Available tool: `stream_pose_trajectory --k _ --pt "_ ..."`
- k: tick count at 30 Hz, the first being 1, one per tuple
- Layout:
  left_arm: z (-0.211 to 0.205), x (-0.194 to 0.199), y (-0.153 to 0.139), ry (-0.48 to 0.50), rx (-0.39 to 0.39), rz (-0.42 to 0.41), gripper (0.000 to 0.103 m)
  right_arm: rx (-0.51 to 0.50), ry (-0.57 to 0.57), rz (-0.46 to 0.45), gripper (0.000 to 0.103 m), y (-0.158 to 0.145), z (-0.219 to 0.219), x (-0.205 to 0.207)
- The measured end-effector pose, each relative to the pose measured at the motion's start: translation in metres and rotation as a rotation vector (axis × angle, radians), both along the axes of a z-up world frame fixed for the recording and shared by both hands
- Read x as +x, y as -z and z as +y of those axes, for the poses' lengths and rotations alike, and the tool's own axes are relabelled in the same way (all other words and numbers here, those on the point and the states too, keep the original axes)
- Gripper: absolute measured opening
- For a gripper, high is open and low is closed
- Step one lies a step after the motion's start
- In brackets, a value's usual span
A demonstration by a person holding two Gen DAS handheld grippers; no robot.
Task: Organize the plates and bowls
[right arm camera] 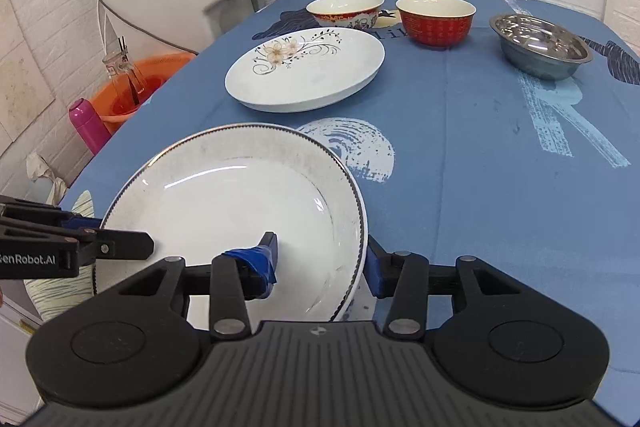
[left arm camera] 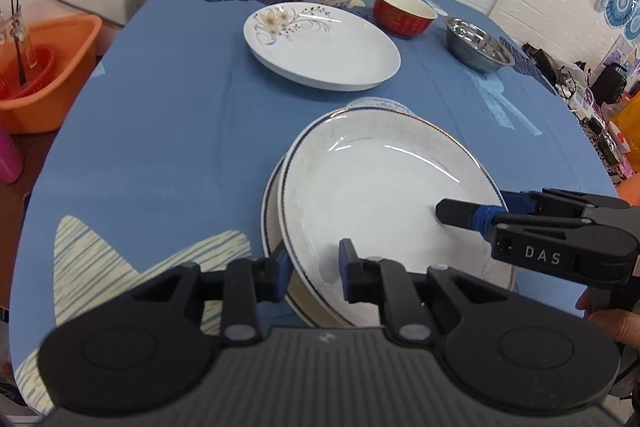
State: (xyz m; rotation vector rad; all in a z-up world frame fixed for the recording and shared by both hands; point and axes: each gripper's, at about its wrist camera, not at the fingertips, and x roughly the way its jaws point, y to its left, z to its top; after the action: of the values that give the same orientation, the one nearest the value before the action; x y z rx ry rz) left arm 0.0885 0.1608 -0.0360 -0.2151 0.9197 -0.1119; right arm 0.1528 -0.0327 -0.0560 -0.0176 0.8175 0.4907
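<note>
We've both sets of fingers spread, straddling opposite rims of the white dotted-edge plate [right arm camera: 240, 211] to seat it squarely on the plate underneath [left arm camera: 272, 227].

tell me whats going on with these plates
A person is working at a table with a blue cloth, a handheld gripper in each hand. Both the left gripper and the right gripper straddle the rim of the same dark-rimmed white plate, from opposite sides. It sits tilted on another plate underneath. Farther back, untouched: a floral oval plate, a white bowl with red trim, a red bowl and a steel bowl.
</note>
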Motion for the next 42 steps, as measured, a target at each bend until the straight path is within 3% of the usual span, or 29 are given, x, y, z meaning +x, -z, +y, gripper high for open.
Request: stream_pose_trajectory --k 5,7,9,12,15,19,24,34,39,42 --pt "0.006 -0.004 0.001 0.003 -0.041 -0.020 0.021 0.002 -0.006 0.005 0.031 0.002 0.002 0.001" --pt "0.008 -0.007 0.000 0.013 -0.061 -0.022 0.043 0.006 -0.009 0.007 0.031 0.002 0.002 0.001" --pt "0.009 -0.011 -0.004 0.025 -0.089 -0.030 0.058 0.018 -0.009 0.016 0.031 0.001 0.000 0.002" --pt "0.008 -0.012 -0.006 0.029 -0.053 -0.003 0.058 0.048 -0.001 0.035 0.031 0.001 -0.004 0.005" --pt "0.017 -0.010 -0.002 0.026 -0.091 0.024 0.058 0.061 0.006 0.028 0.030 -0.002 -0.004 0.007" --pt "0.027 -0.021 -0.018 0.041 -0.103 -0.029 0.058 0.071 0.017 0.014 0.030 -0.010 -0.009 0.010" --pt "0.030 -0.010 -0.046 0.020 -0.033 -0.094 0.060 0.107 0.037 0.013 0.030 -0.023 -0.016 0.028" --pt "0.042 0.107 -0.058 -0.034 -0.016 -0.078 0.060 0.059 0.068 0.014 0.031 -0.050 -0.004 0.115" --pt "0.052 0.173 -0.040 -0.052 -0.064 -0.002 0.060 -0.005 0.061 0.093 0.032 -0.032 0.021 0.175" --pt "0.055 0.202 -0.028 -0.071 -0.032 0.031 0.060 -0.052 0.062 0.125 0.032 -0.016 0.035 0.204"
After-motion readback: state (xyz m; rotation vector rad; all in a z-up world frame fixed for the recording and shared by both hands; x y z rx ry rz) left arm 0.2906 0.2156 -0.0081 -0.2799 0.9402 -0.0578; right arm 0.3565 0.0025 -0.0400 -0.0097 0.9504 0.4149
